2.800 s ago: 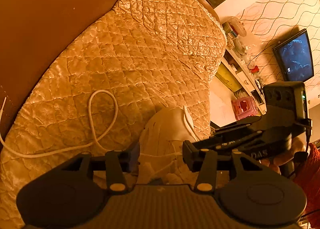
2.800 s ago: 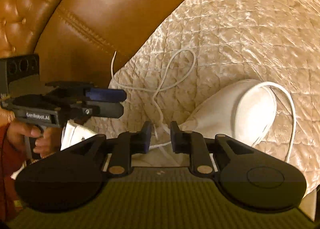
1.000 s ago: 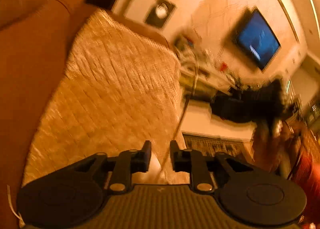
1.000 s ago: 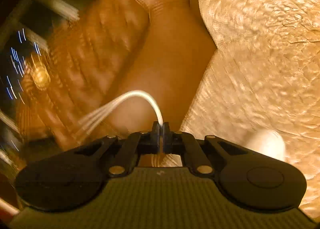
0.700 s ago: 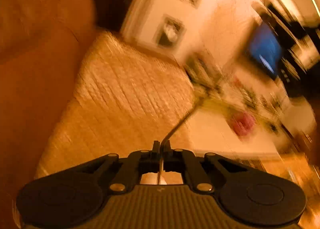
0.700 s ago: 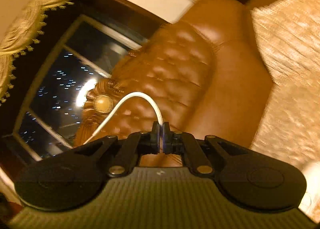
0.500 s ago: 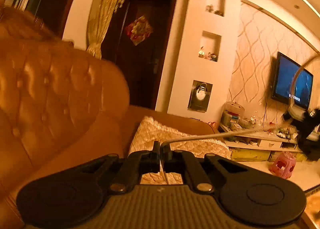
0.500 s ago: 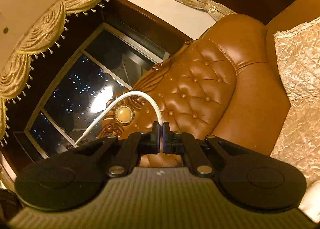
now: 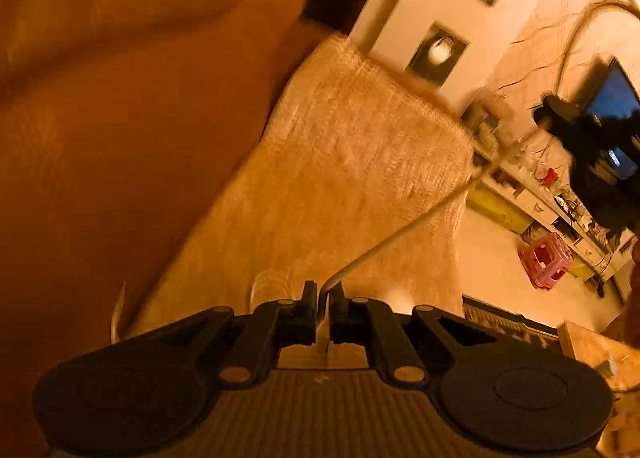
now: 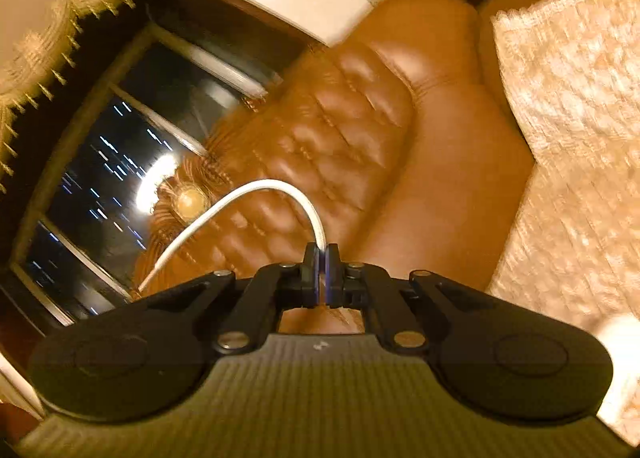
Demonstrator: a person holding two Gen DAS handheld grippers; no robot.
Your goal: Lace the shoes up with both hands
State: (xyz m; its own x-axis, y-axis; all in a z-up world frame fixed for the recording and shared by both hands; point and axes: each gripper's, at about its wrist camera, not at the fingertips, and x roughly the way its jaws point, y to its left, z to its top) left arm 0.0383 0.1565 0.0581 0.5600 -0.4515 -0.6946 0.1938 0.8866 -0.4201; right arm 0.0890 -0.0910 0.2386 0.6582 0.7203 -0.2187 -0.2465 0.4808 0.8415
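Left gripper (image 9: 323, 308): jaws nearly together and opening a touch, with a strand of lace (image 9: 384, 244) running up between them; a thin gap shows beside the strand, so the grip looks light or slipping. From the tips the lace bends sharply, then runs taut and away to the upper right, across the quilted cover (image 9: 340, 185), toward the right gripper (image 9: 592, 145), a dark blur in front of the TV (image 9: 618, 97). Right gripper (image 10: 321, 258), in its own view: jaws clamped on the other lace end (image 10: 248, 197), which arches up and left out of the tips and hangs free against the tufted leather sofa back (image 10: 340, 129). Shoe: only a pale blurred edge just past the left tips (image 9: 272, 286), and a pale patch at the lower right of the right view, likely the same shoe; eyelets are not visible in either view. Both views are motion-blurred. Step in hand, as I judge it: drawing the two lace ends apart and upward to take slack through the eyelets or snug a crossing. Next move calls for the left jaws to bite firmly again before more pull, then both ends brought back down to the shoe to cross or thread. Progress cannot be read, the lacing being out of sight.
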